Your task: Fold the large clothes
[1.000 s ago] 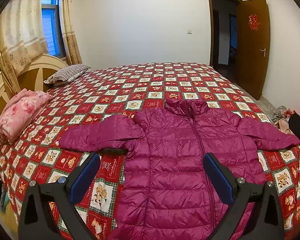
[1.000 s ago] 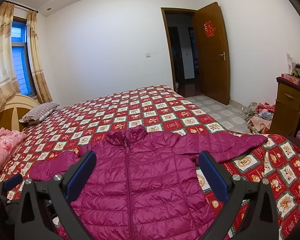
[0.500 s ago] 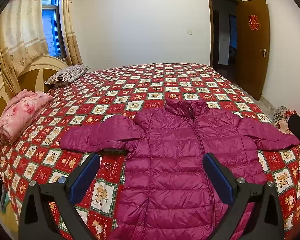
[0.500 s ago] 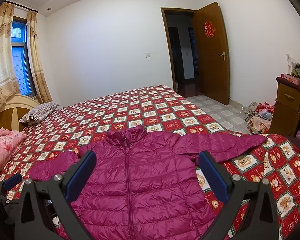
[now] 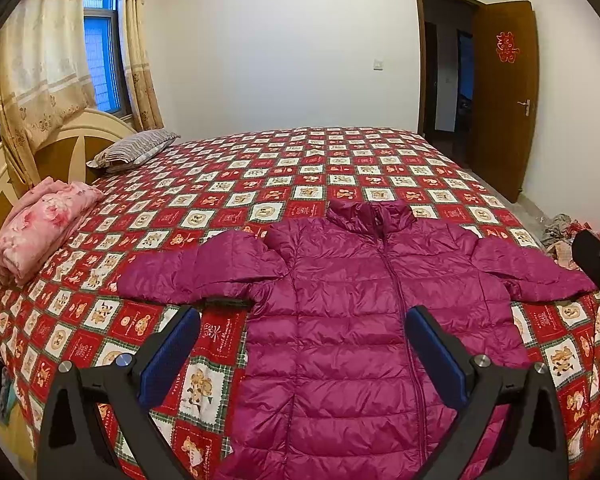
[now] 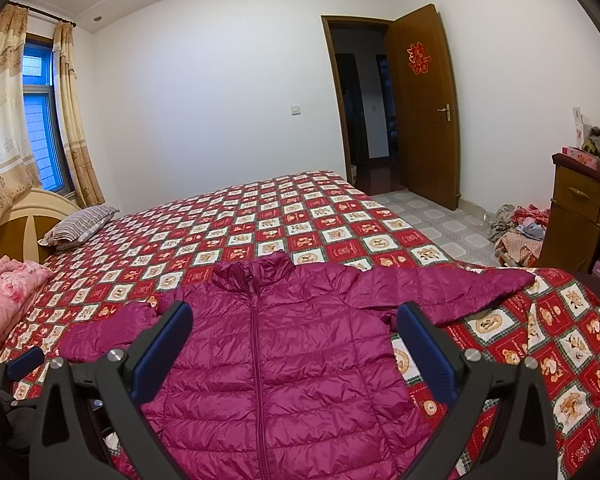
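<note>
**Ana:** On the bed [image 5: 284,168], near its front edge, the purple jacket [image 5: 352,320] lies flat, front side up, zipped to the collar, with the collar toward the far wall.

**Ben:** And both sleeves are out to the sides. One sleeve [image 5: 204,272] bends back on itself near the armpit, the other sleeve [image 6: 440,292] runs out straight across the red checked cover.

**Ana:** Grippers now. Left gripper [image 5: 302,354] hangs above the lower half of the jacket, jaws wide apart, nothing between them. Blue pads [image 5: 170,358] face inward.

**Ben:** Same story on the right gripper [image 6: 294,350]: jaws spread wide, held over the jacket's chest, not gripping the cloth. Whether either one touches the fabric, I cannot tell.

**Ana:** From the right camera, a blue tip of the left gripper pokes in at the lower left edge, beside the bent sleeve.

**Ben:** Around the room: a folded pink blanket [image 5: 40,232] sits by the headboard [image 5: 60,152], with a striped pillow [image 5: 136,150] farther back. The brown door [image 6: 424,108] stands open, and a pile of clothes [image 6: 520,228] lies on the tiled floor next to a wooden dresser [image 6: 584,216].
</note>
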The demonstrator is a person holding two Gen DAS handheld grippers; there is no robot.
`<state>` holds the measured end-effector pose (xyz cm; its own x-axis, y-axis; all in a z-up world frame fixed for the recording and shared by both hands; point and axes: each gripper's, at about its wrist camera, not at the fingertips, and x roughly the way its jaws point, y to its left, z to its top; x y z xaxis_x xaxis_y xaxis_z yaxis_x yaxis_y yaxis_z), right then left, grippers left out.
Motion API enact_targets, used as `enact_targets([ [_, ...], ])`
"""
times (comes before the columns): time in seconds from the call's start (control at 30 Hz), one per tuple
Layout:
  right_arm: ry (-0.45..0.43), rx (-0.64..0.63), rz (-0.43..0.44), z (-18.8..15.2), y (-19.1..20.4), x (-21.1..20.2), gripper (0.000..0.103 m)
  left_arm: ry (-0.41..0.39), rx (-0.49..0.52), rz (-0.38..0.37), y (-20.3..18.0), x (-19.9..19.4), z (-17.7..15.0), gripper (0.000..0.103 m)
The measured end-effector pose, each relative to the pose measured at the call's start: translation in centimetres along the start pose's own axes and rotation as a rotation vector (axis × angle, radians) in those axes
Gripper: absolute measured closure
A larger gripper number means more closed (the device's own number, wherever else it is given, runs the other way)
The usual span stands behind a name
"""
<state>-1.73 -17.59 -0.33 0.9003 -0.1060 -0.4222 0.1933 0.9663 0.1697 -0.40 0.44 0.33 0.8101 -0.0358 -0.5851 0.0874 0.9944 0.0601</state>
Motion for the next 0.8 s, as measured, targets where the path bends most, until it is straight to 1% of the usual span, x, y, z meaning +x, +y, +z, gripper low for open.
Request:
enact_targets([
  [0.37,0.0,-0.004,-0.009,0.0,0.0,-0.5,0.0,0.0,-0.002,-0.012,-0.3,-0.5,-0.1,0.001],
  [0.63,-0.019,0.0,-0.028,-0.5,-0.7,-2.4,0.0,-0.017,-0.012,-0.034,0.1,-2.7,-0.9,0.001],
  [0.8,-0.018,0.0,-0.031,-1.0,-0.9,-3.0,0.0,-0.026,-0.014,-0.028,0.2,-3.8,-1.6,0.001],
])
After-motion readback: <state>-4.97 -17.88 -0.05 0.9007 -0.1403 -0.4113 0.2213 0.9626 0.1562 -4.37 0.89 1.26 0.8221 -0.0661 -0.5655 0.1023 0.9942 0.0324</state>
